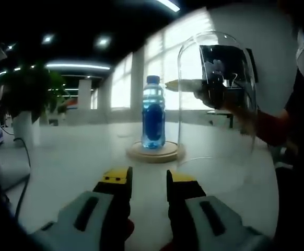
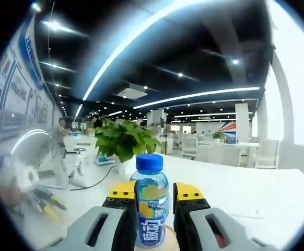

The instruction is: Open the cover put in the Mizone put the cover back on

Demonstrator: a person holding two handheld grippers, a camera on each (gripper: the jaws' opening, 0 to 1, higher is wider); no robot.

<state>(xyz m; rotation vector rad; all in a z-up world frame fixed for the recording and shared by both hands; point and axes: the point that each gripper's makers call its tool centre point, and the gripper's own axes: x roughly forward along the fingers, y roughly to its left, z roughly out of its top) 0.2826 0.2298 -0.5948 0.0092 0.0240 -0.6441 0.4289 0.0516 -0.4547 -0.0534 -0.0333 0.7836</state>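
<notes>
While Mizone bottle (image 1: 153, 112) stands upright on round wooden base (image 1: 154, 152), glass cover (image 1: 217, 99) held lifted just beside it, off base. Right gripper view: bottle (image 2: 150, 206) between jaws of right gripper (image 2: 150, 201); contact unclear, cannot tell if gripping. Left gripper (image 1: 149, 184) low over table (image 1: 79, 162), jaws parted, holding nothing. Risk: cover rim clips bottle, topples it; glass could slip.

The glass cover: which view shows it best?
The left gripper view: the cover appears whole, a clear dome beside the wooden base where the bottle stands. The right gripper view looks at the bottle between the right tongs; I cannot make out the cover there.
</notes>
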